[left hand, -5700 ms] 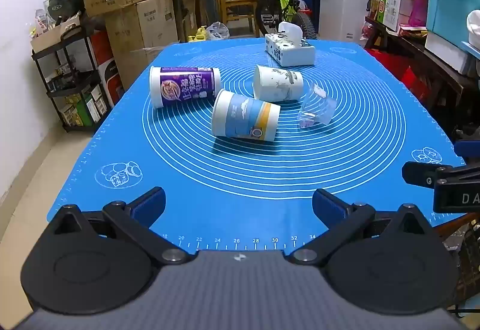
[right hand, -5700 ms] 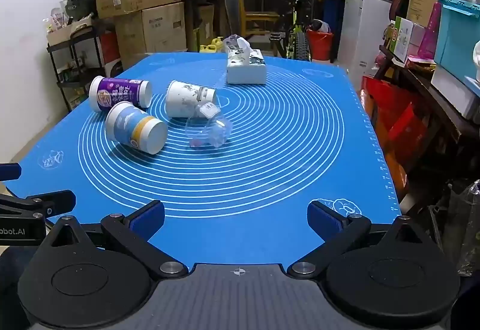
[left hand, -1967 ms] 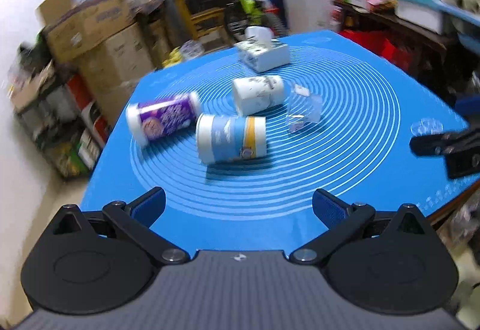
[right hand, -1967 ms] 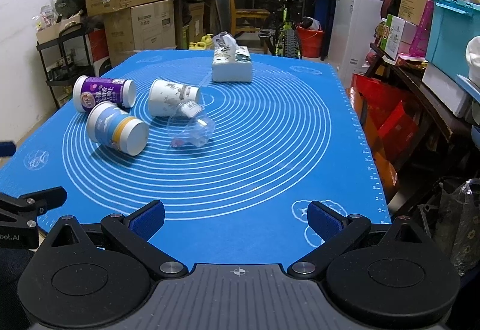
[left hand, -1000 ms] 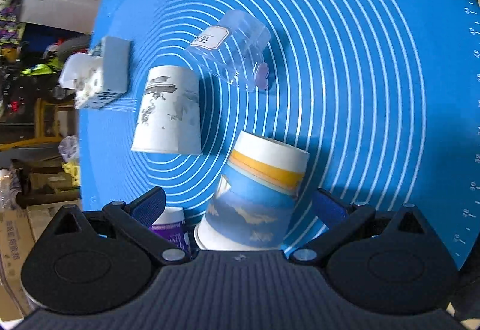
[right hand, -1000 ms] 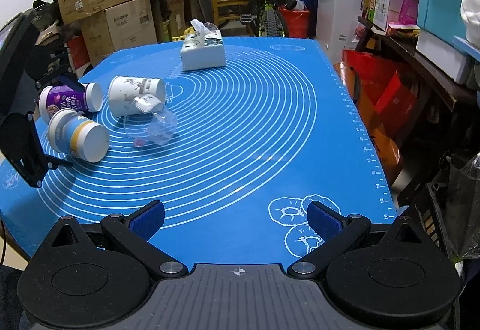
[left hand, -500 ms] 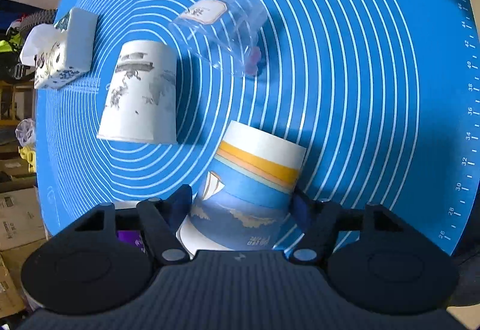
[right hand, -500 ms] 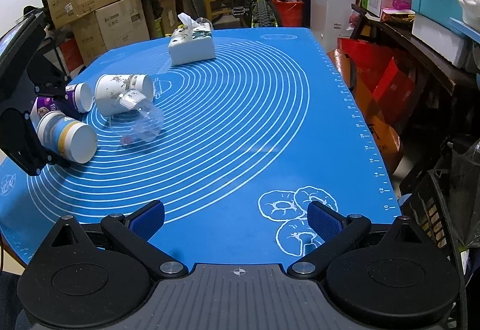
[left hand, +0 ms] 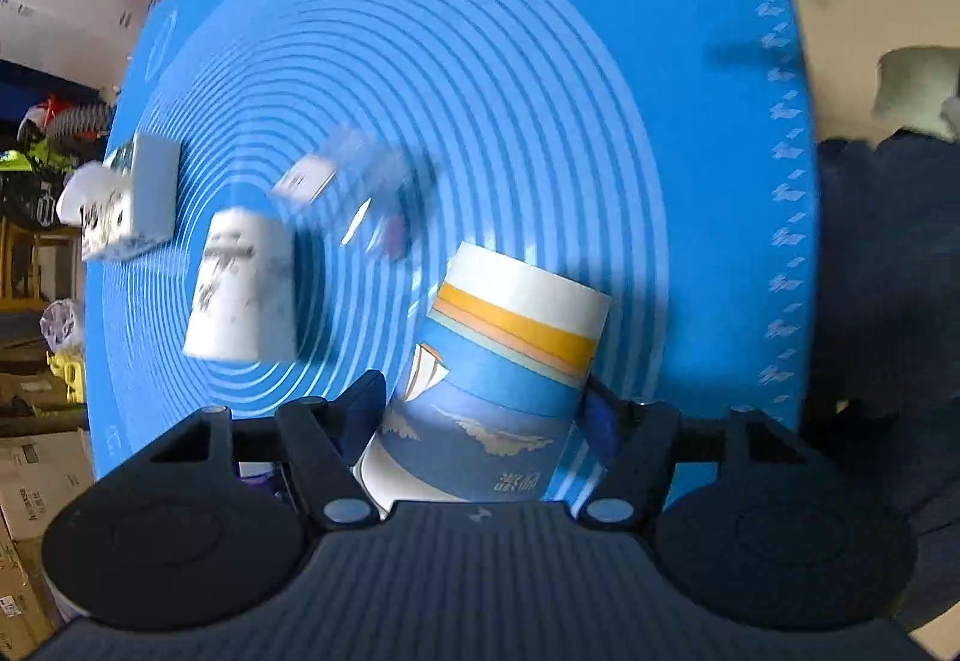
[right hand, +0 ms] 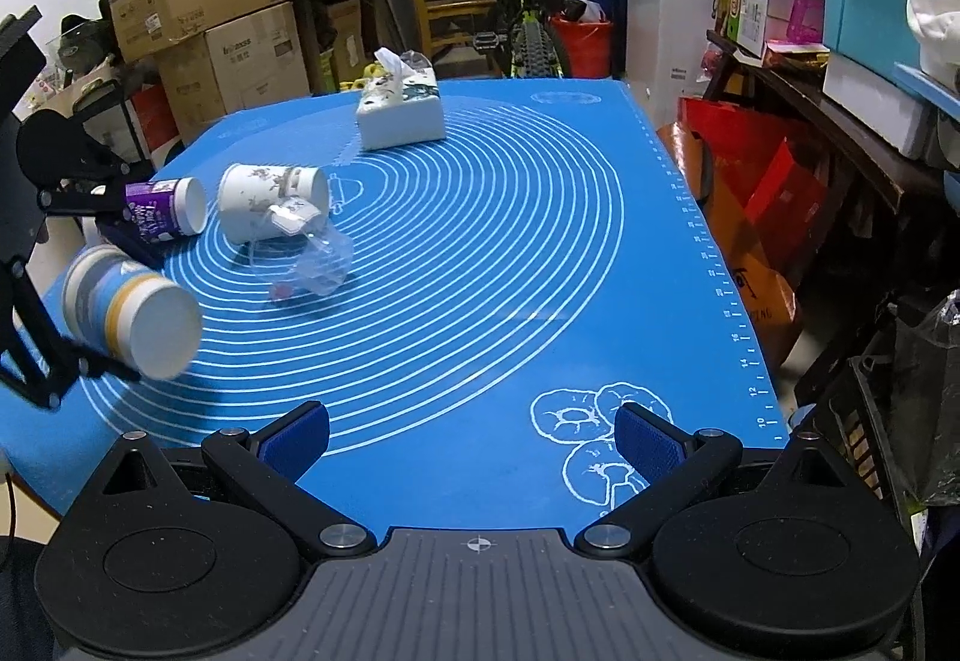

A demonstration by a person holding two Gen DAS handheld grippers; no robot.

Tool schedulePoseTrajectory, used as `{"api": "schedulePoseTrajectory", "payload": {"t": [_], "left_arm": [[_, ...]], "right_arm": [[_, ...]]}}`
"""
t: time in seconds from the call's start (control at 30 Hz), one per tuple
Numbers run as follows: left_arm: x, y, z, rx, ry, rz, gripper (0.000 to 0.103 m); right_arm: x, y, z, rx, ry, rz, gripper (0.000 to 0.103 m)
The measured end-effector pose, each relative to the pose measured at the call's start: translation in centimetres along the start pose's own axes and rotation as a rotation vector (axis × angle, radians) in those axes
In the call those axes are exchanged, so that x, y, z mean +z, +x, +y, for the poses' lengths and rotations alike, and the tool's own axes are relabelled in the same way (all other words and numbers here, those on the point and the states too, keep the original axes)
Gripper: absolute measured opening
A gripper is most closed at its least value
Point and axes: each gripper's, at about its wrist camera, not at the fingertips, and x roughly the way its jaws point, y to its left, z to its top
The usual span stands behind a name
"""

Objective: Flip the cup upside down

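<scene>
Fingers (left hand: 366,409) of the left gripper (left hand: 483,412) are clamping the blue-and-orange paper cup (left hand: 504,379) on its sides, holding it off the desk (right hand: 480,265) on its side. Grasping looks done; turning it rim-down and setting it on the mat is what remains. Right gripper (right hand: 471,439) is hanging wide and empty over the near edge.

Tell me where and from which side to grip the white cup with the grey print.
Grip the white printed cup across the middle of its sidewall, coming from above. It lies on its side on the blue mat, open rim toward the clear plastic cup beside it, so an end approach looks crowded.
</scene>
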Motion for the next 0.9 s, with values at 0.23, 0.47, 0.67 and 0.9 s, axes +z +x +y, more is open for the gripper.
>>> {"api": "schedulePoseTrajectory", "payload": {"t": [0.23, 0.47, 0.67, 0.9], "left_arm": [[1.7, -0.2, -2.4, -0.016, 0.003, -0.043, 0.069], [3.4, 0.5, -4.0, -0.012, 0.007, -0.033, 0.069], [3.3, 1.2, -4.1, -0.006, -0.007, -0.014, 0.07], [3.4, 1.5, -4.1, -0.001, -0.013, -0.022, 0.071]], "right_arm": [[-0.4, -1.2, 0.1, -0.01, -0.016, -0.005, 0.101], [-0.9, -1.4, -0.8, -0.029, 0.003, 0.003, 0.101], [-1.1, -1.2, -1.3, -0.033, 0.014, 0.008, 0.101], [-1.1, -1.0, -1.3, -0.033, 0.011, 0.015, 0.101]]}}
